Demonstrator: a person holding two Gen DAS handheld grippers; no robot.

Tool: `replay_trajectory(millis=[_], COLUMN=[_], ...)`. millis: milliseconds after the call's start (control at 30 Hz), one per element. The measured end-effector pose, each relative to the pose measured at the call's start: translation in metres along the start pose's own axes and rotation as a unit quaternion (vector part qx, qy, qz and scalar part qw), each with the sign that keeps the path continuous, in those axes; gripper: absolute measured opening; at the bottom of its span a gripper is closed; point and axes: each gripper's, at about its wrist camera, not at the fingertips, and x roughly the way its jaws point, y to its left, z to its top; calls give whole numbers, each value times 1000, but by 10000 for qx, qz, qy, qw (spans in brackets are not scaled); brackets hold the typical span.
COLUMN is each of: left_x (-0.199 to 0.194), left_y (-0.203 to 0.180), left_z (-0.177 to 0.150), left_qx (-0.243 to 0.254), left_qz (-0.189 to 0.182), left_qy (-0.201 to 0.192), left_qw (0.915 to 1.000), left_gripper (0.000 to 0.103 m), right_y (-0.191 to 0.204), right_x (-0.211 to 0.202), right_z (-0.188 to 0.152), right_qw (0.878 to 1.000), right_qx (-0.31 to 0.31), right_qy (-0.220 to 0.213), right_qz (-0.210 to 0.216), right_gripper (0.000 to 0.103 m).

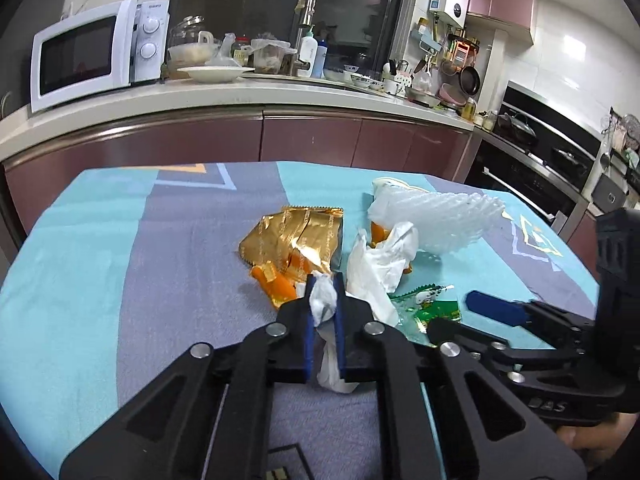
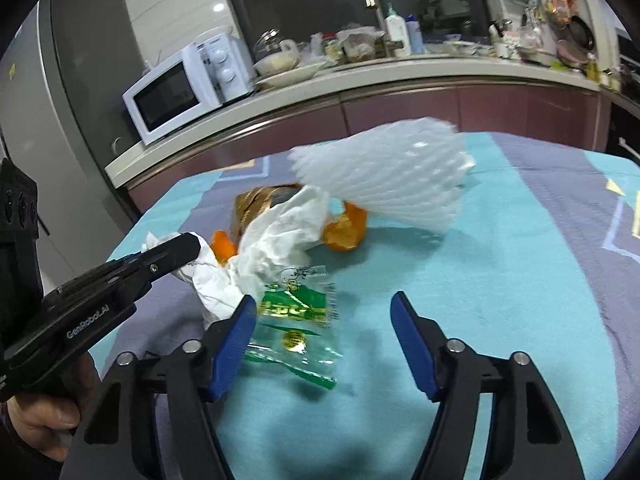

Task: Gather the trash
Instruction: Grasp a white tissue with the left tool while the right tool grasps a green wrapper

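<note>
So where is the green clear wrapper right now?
The green wrapper lies on the tablecloth beside the open right gripper, just right of the white tissue.

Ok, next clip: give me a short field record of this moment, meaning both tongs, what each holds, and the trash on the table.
left tongs: shut on white tissue
right tongs: open, holding nothing, over green wrapper
gold wrapper: flat on table, left of the tissue
orange peel: beside the tissue, partly hidden
foam net: at the far side of the pile
table: covered with a blue and grey cloth
trash bin: none in view
</note>
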Motion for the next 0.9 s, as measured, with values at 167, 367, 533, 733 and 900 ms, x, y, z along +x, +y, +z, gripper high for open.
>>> replay_trajectory(millis=[167,367,533,733,900], left_x=[-11,-24,-39,-61,-89], left_y=[5,12,12,11,10], left_z=[-5,-11,-17,-24,-31], left_qx=[-43,-102,-113,-110,-65], left_qz=[-39,-34,-24,-12,43], left_qy=[-21,-35,-95,-219,-366], left_qw=[10000,9999,9999,9997,9993], left_gripper=[6,6,6,6,6], right_y=[5,8,8,7,7], right_x=[7,4,-8,-29,-47], right_z=[-1,-6,-11,-18,-24], right_qw=[9998,9995,9994,9996,9996], right_qx=[-42,-16,35,69,91], right_qy=[161,220,142,-19,-142], right_qz=[71,238,317,277,237], right_gripper=[37,8,1,0,0])
